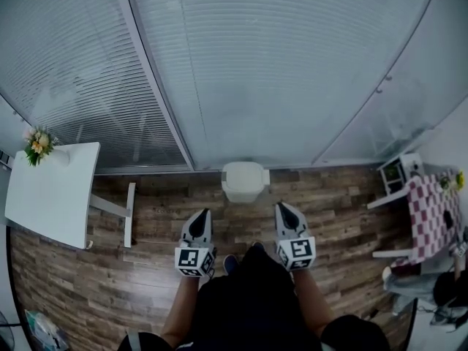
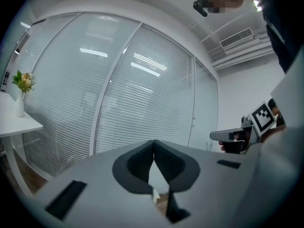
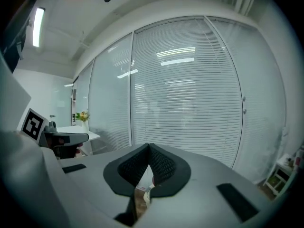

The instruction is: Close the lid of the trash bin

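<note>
A small white trash bin stands on the wood floor against the blinds, its lid lying flat on top. My left gripper and right gripper hover side by side just short of the bin, apart from it. Both point toward it, and both are shut with nothing between the jaws. In the left gripper view the left gripper has its tips meeting, with a sliver of the bin below them. The right gripper is likewise shut, and a bit of the bin shows under it.
A white table with a flower vase stands at the left. At the right are a chequered table and a white shelf. Glass walls with blinds rise behind the bin.
</note>
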### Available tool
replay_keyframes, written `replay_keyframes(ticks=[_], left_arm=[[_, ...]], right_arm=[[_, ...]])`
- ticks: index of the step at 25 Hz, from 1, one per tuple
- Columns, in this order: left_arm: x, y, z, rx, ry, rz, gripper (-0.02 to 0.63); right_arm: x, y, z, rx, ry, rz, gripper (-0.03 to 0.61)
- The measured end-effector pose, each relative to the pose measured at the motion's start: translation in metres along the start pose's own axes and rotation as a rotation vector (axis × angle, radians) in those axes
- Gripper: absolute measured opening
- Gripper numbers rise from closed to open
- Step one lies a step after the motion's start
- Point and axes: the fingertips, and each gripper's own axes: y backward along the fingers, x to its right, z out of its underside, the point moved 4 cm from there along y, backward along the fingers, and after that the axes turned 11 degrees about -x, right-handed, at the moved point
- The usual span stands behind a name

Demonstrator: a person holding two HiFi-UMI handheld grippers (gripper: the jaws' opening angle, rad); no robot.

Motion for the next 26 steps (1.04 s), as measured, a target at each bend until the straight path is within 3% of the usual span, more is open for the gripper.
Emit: replay_keyframes(ticks=[8, 16, 26], left_arm=[[0.013, 0.005, -0.017, 0.045, -0.043, 0.003, 0.008], [0.022, 0.014, -0.009, 0.046, -0.025, 0.000, 0.008], [0.035, 0.017, -0.009, 0.039, -0.050, 0.031, 0.008]], right_arm=[[0.007, 0.011, -0.001, 0.045, 0.042, 0.010, 0.005], [0.000, 0.024, 0.009, 0.027, 0.062, 0.010, 0.005], [0.004, 0.033, 0.008, 0.034, 0.024, 0.059, 0.005]])
